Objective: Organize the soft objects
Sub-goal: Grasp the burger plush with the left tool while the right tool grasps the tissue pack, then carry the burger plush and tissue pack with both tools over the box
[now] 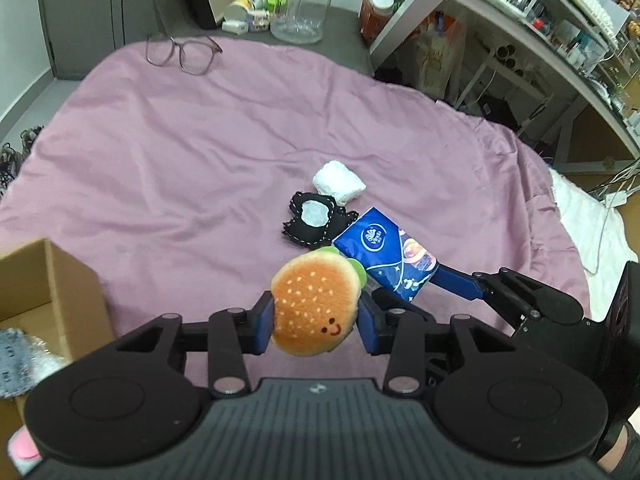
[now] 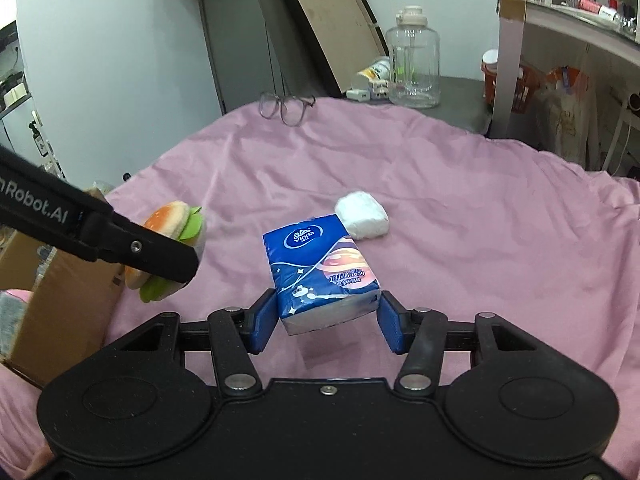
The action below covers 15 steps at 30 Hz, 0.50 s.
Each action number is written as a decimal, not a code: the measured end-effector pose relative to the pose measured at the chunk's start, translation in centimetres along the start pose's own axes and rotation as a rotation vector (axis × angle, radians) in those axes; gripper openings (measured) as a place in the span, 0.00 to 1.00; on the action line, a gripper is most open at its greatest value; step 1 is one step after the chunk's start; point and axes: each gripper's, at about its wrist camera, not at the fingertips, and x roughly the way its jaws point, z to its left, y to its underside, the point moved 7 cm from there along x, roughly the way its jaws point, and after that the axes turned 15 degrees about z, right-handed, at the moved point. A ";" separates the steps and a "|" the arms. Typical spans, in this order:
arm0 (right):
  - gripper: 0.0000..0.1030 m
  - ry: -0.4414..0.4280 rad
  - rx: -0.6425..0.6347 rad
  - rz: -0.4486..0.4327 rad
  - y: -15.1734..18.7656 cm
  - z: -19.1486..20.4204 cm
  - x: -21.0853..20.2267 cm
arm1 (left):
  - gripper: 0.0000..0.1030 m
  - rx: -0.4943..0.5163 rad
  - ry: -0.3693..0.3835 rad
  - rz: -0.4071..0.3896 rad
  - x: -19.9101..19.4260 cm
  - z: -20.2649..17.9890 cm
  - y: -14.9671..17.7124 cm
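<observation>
A plush burger with a smiling face hangs above the pink sheet, and my left gripper is shut on its sides. The burger also shows at the left of the right wrist view, behind the left gripper's black finger. My right gripper is shut on a blue tissue pack, lifted off the sheet with a shadow beneath it. On the sheet lie a black felt piece with a white patch and a white soft wad. The tissue pack hides the felt piece in the right wrist view.
An open cardboard box stands at the left edge with grey fabric inside. Glasses lie at the far side of the sheet. A clear jug and small bottles stand beyond. Cluttered shelves rise at the right.
</observation>
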 end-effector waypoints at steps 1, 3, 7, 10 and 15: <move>0.50 0.000 -0.001 -0.004 -0.1 0.2 -0.3 | 0.41 0.000 0.001 -0.008 -0.4 0.1 0.2; 0.50 0.002 0.000 -0.013 -0.2 0.8 -1.1 | 0.41 -0.004 0.005 -0.024 -1.5 0.5 0.8; 0.50 -0.009 0.000 -0.019 -0.5 2.1 -2.5 | 0.41 -0.013 0.002 -0.051 -3.4 1.7 1.8; 0.50 -0.019 0.000 -0.026 -0.7 3.2 -3.4 | 0.41 -0.021 -0.008 -0.063 -4.4 2.7 2.6; 0.50 -0.023 -0.021 -0.034 -1.1 5.2 -4.7 | 0.41 -0.036 -0.020 -0.084 -6.4 4.5 3.7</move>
